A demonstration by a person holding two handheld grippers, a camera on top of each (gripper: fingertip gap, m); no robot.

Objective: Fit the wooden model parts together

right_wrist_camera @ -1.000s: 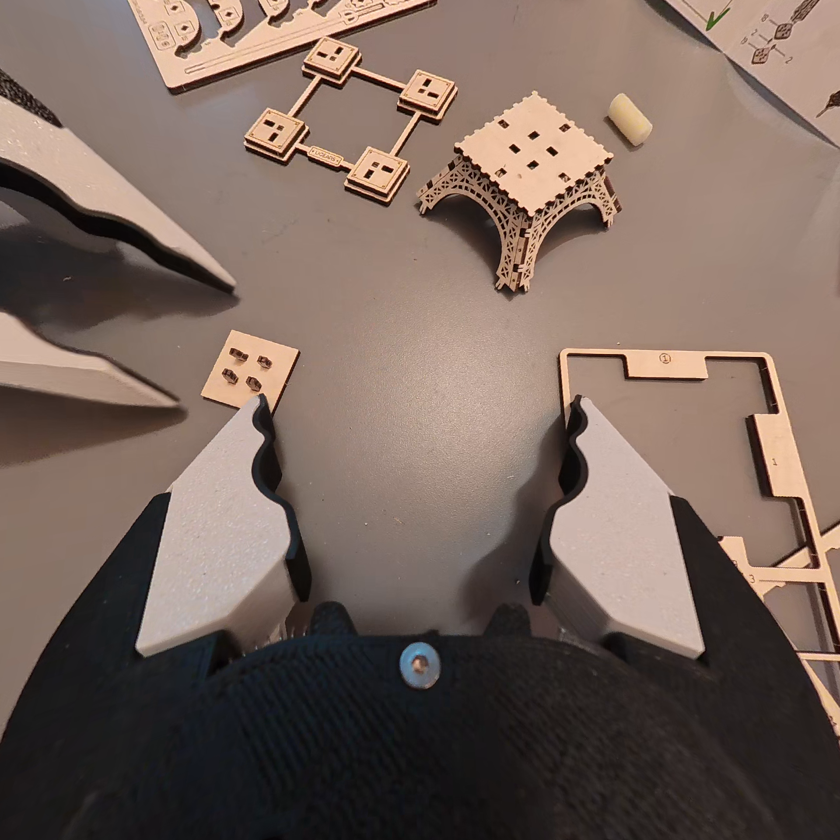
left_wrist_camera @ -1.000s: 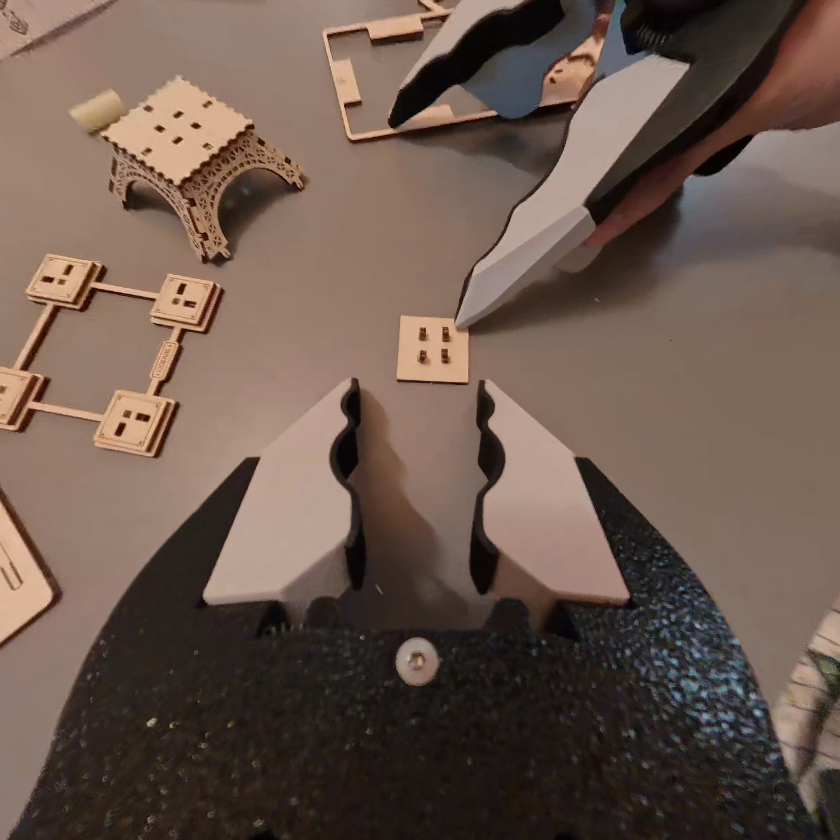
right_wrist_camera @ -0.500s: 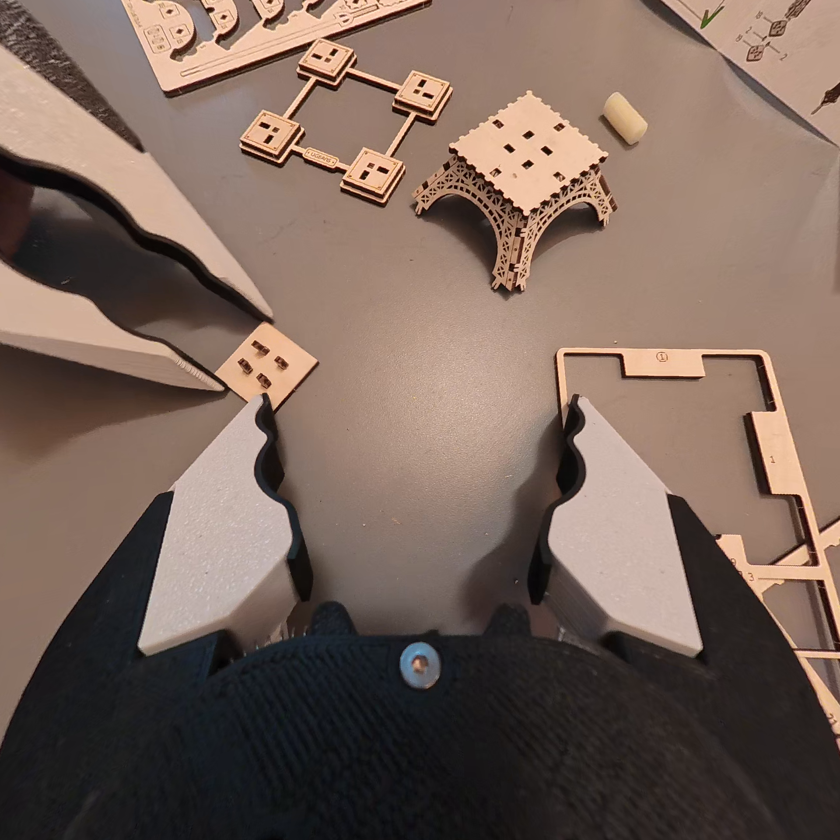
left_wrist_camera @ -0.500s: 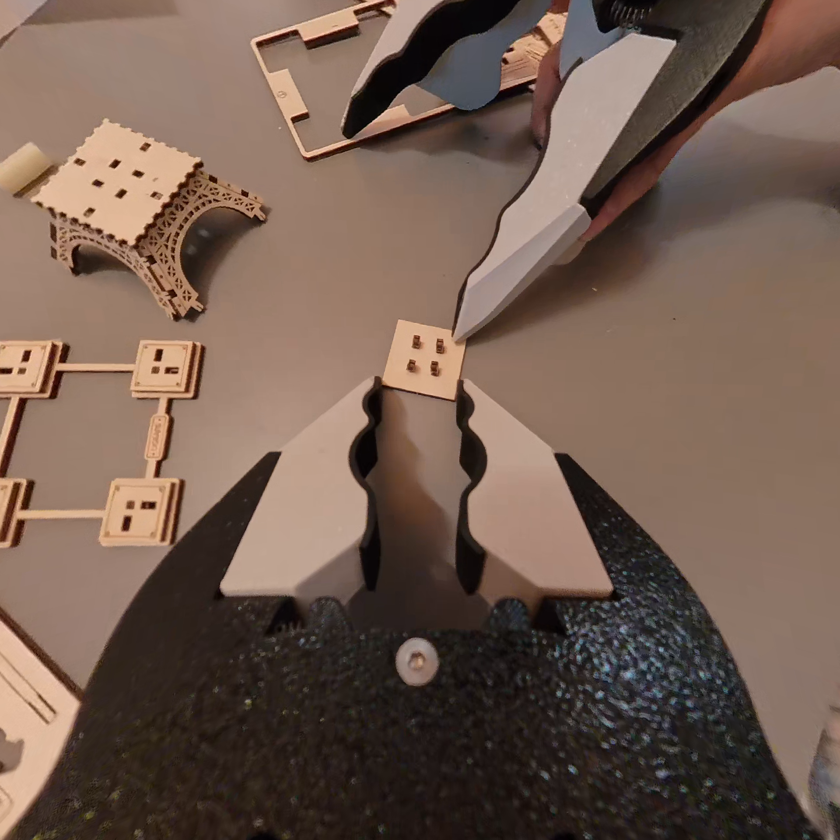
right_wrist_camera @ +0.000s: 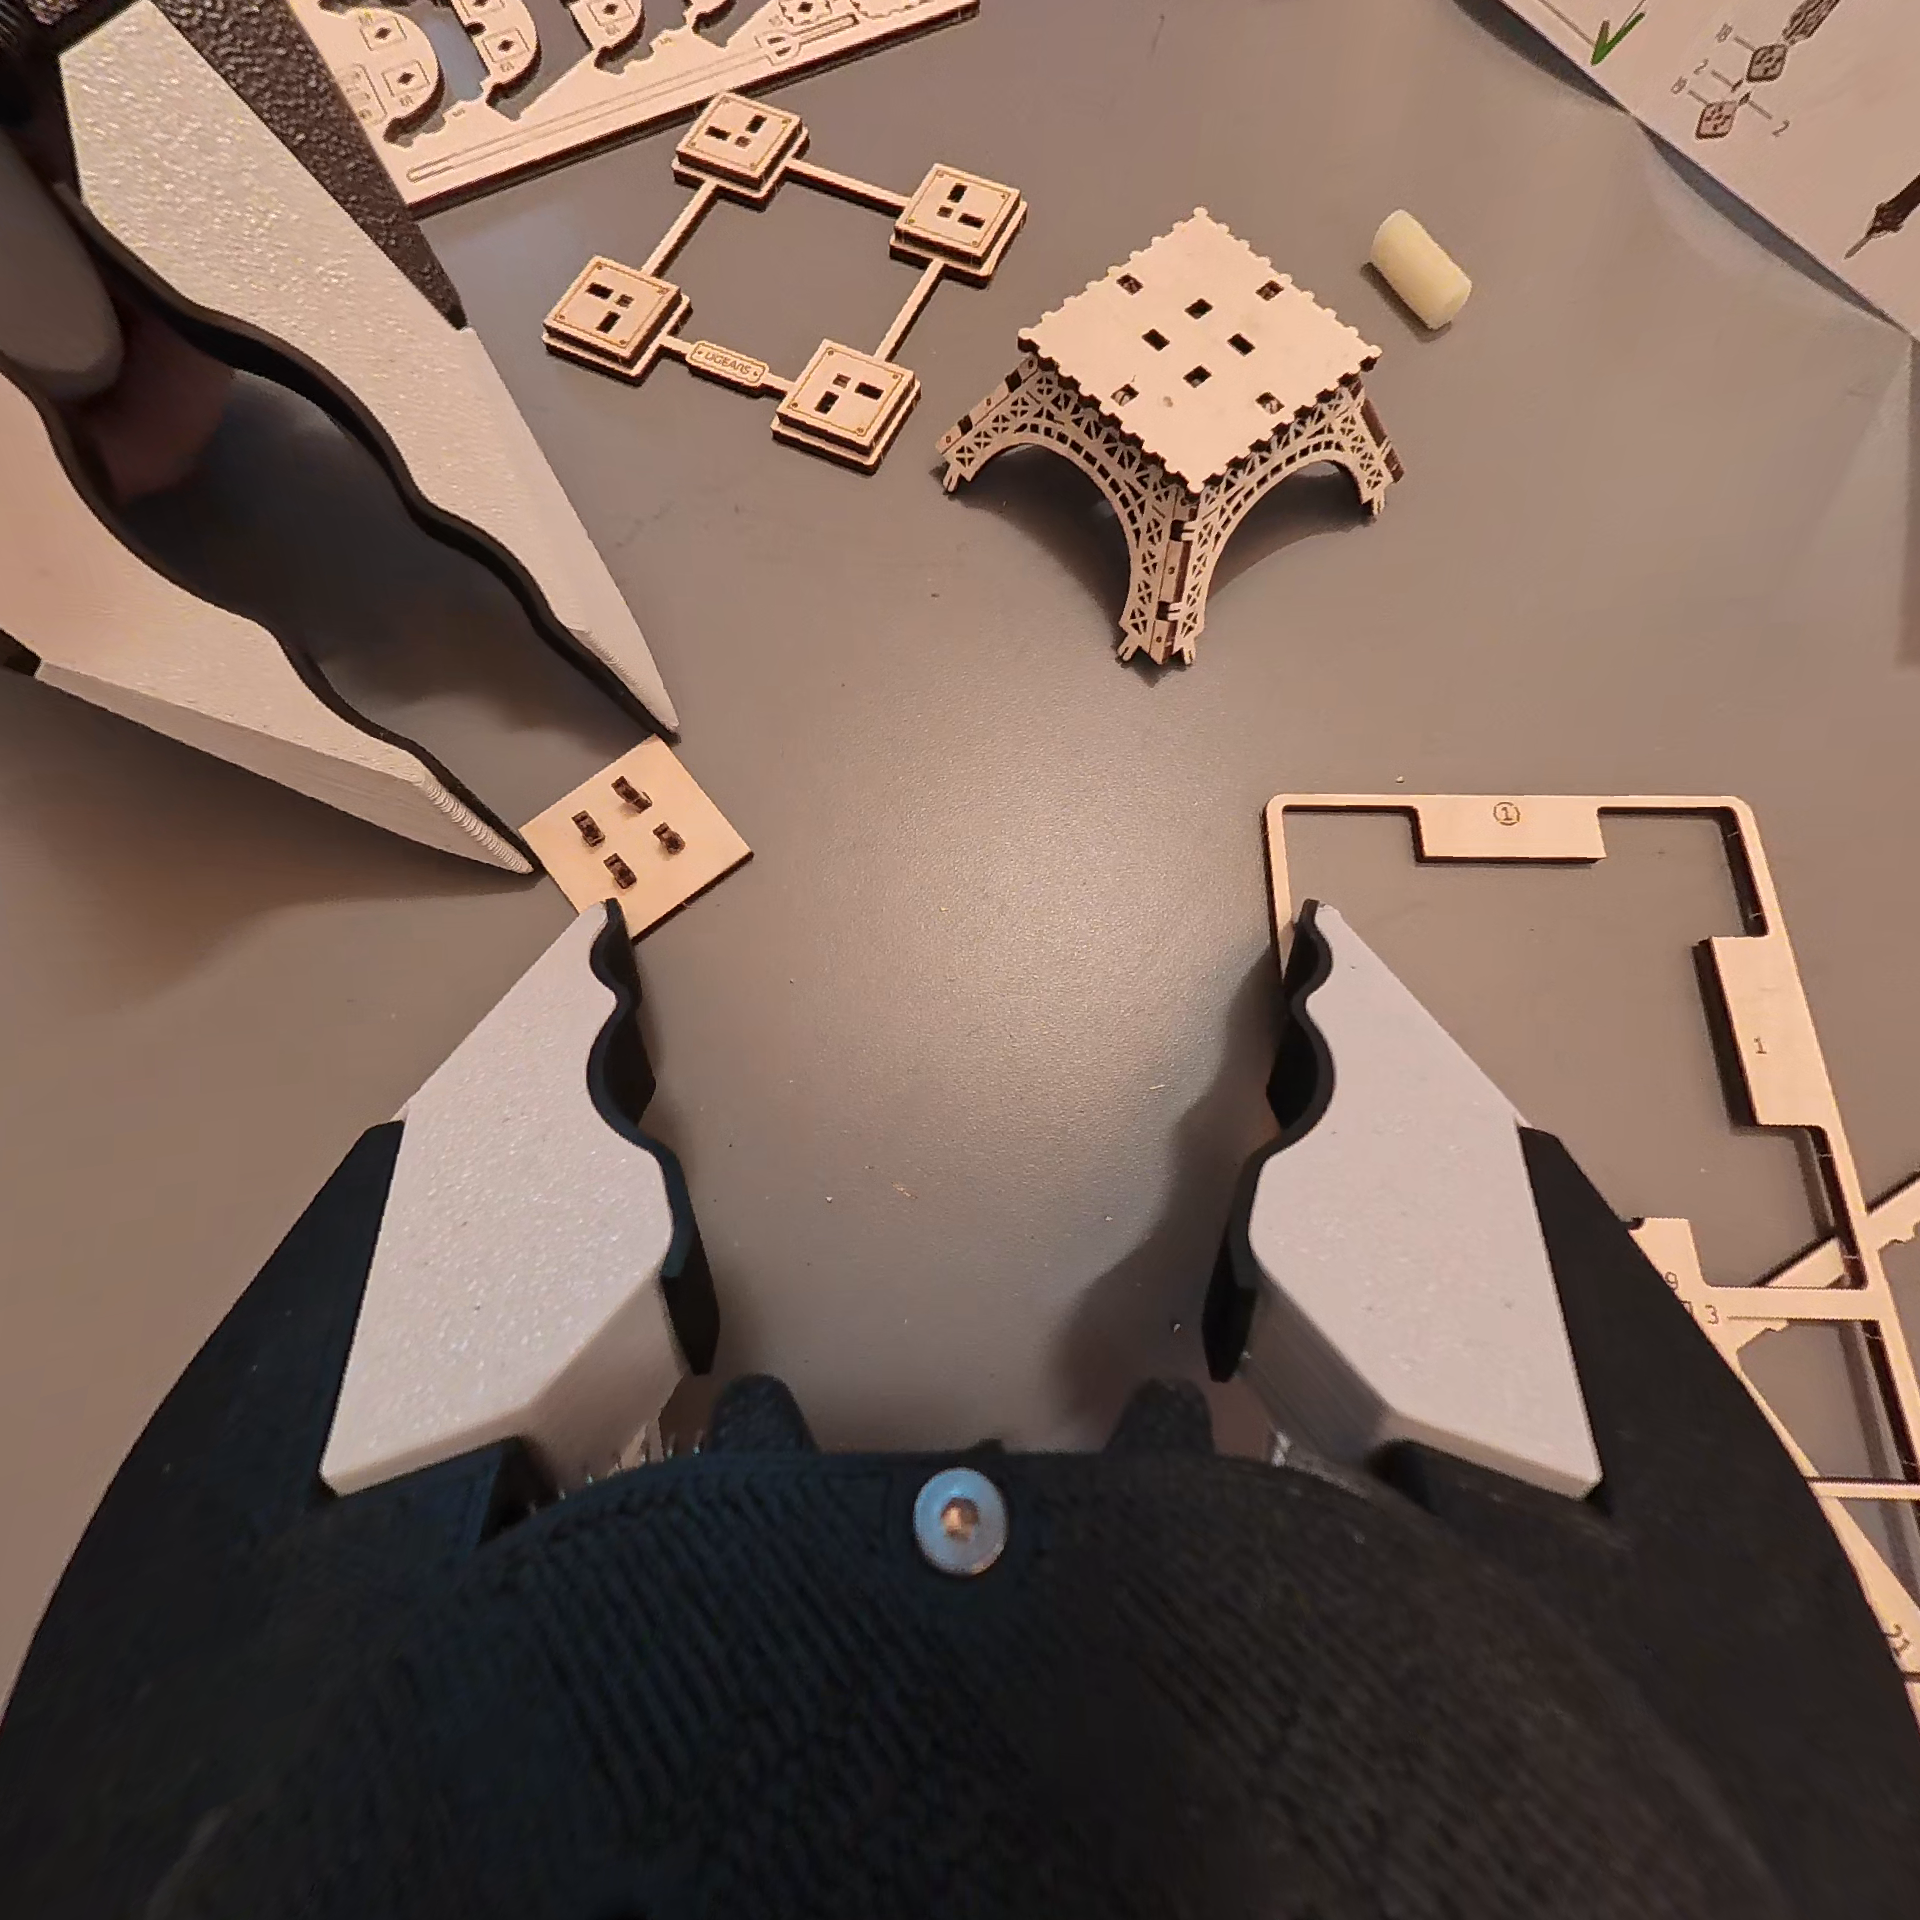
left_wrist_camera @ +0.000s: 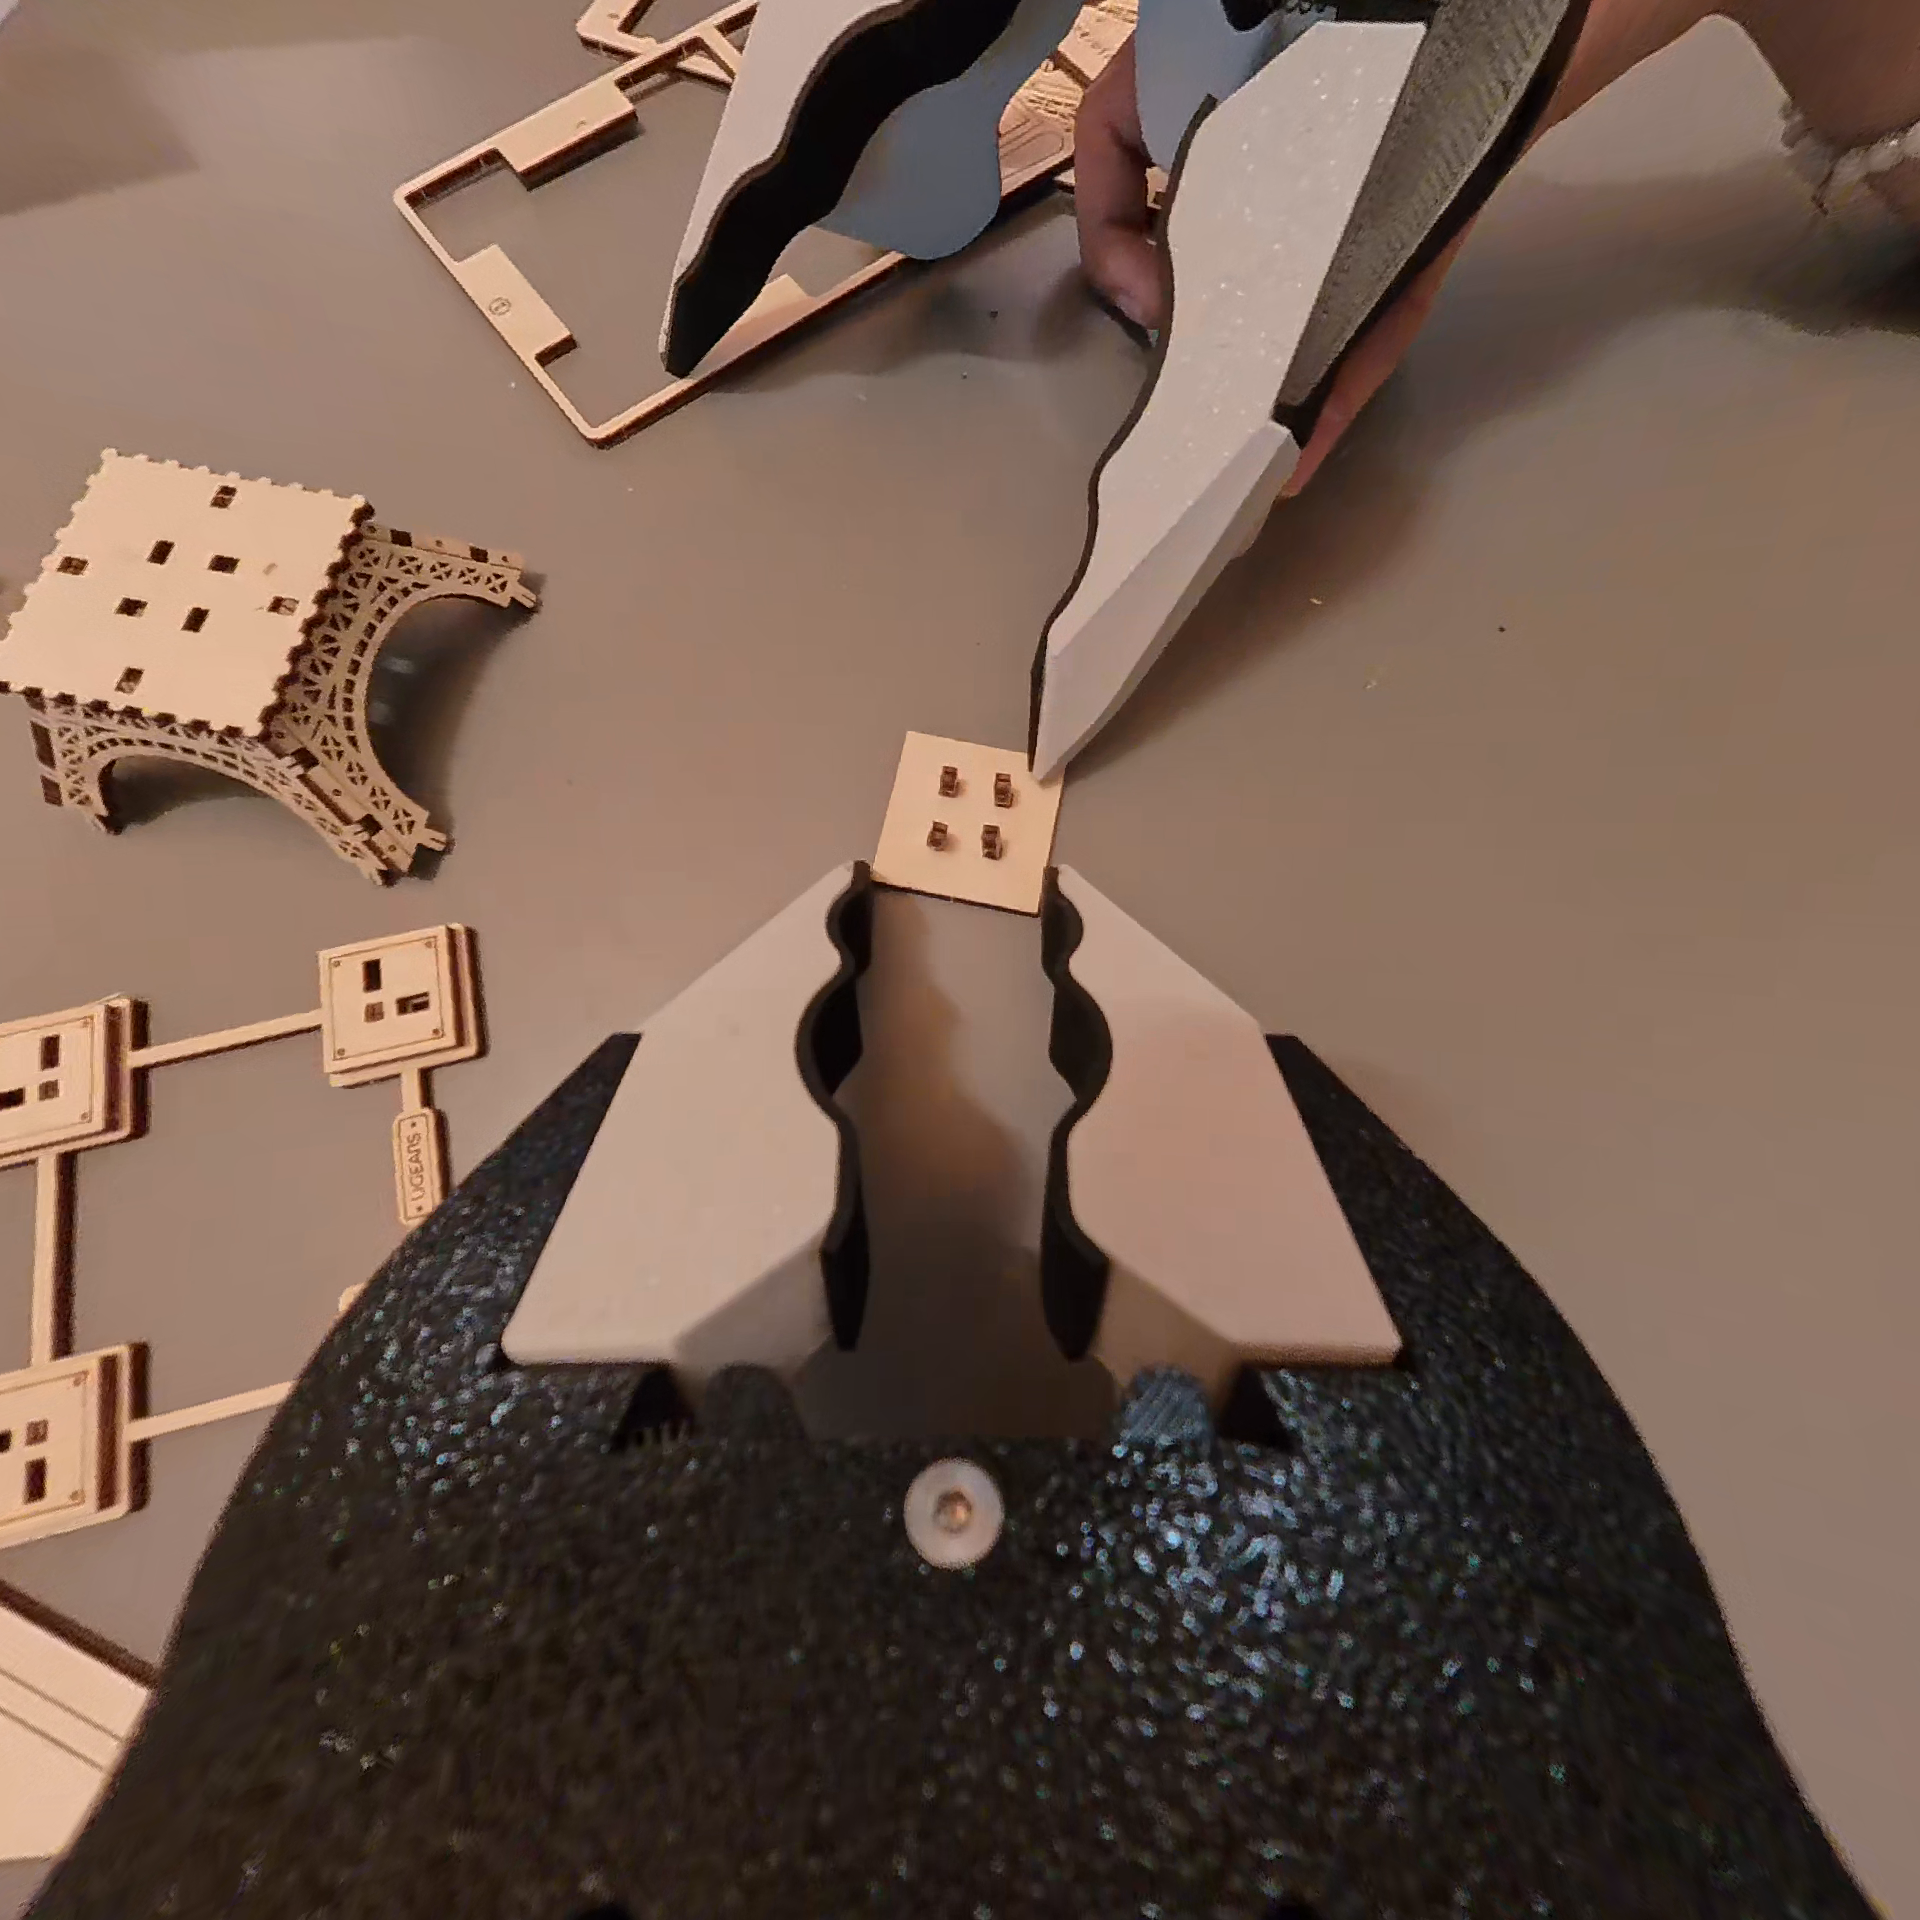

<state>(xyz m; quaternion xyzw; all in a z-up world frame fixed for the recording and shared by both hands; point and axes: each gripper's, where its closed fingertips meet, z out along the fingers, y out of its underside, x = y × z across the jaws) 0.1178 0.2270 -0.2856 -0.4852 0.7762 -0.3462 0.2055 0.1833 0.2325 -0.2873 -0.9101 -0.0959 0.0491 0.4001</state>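
A small square wooden plate with four pegs lies flat on the grey table; it also shows in the right wrist view. My left gripper has narrowed to the plate's width, and its tips clasp the plate's near edge. My right gripper is wide open and empty. Its left fingertip touches one corner of the plate. The lattice tower base stands to the left, apart from both grippers; it also shows in the right wrist view.
A flat frame of four square pads lies beside the tower base. An emptied part sheet lies by my right finger. A cream cylinder, a paper sheet and a full part sheet lie farther back. A hand holds the right gripper. My right tips are roughly 15 cm from the cream cylinder.
My left gripper moved forward to the square plate and narrowed around its near edge. The plate turned a little. My right gripper stayed open with its fingertip at the plate's corner.
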